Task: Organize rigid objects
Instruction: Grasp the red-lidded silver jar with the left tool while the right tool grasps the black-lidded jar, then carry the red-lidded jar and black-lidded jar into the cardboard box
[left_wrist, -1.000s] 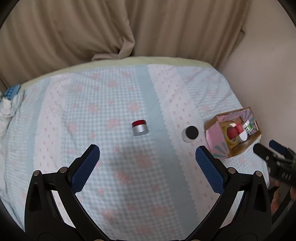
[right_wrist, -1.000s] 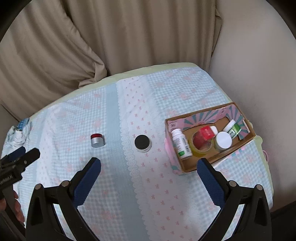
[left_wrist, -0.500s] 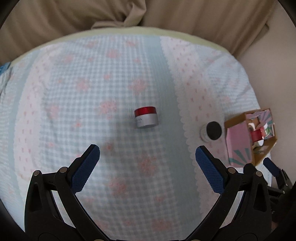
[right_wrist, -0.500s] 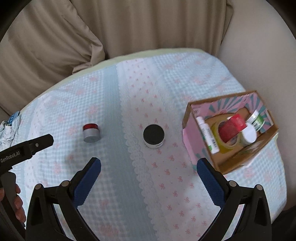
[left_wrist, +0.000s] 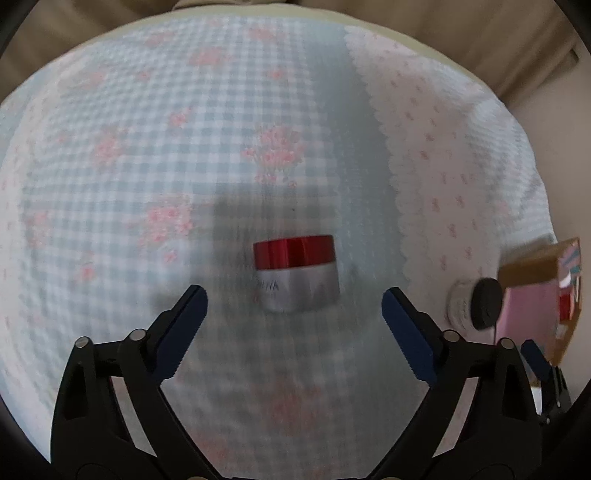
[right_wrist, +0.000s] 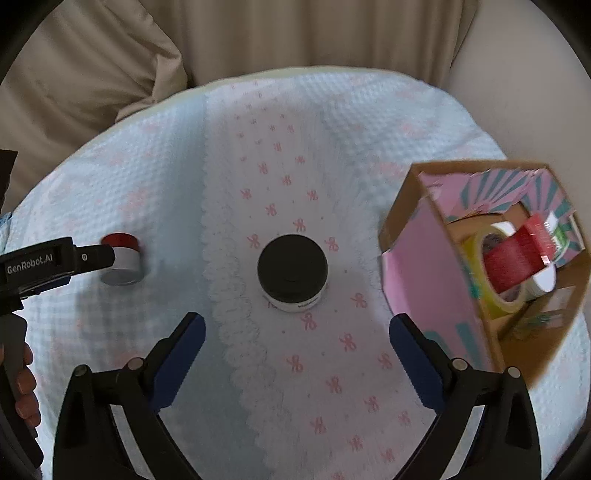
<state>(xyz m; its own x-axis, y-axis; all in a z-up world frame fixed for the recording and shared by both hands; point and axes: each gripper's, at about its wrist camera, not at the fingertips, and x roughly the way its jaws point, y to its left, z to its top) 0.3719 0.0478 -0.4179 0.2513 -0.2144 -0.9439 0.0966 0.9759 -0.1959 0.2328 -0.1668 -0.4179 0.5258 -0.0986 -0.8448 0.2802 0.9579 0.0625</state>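
A small silver jar with a red lid (left_wrist: 297, 275) stands on the checked cloth, just ahead of my open left gripper (left_wrist: 293, 325) and centred between its jaws. It also shows in the right wrist view (right_wrist: 122, 264), partly behind the left gripper's finger. A white jar with a black lid (right_wrist: 292, 273) stands on the bow-print cloth just ahead of my open right gripper (right_wrist: 295, 343); it also shows in the left wrist view (left_wrist: 474, 302). Both grippers are empty.
A pink cardboard box (right_wrist: 436, 273) at the right holds a tape roll (right_wrist: 491, 273), a red-lidded item and other small containers. It also shows at the right edge of the left wrist view (left_wrist: 535, 295). Beige curtains (right_wrist: 295, 33) hang behind the table.
Both grippers have moved forward and down toward the table. The red-lidded jar now sits close between the left jaws, and the black-lidded jar close ahead of the right jaws.
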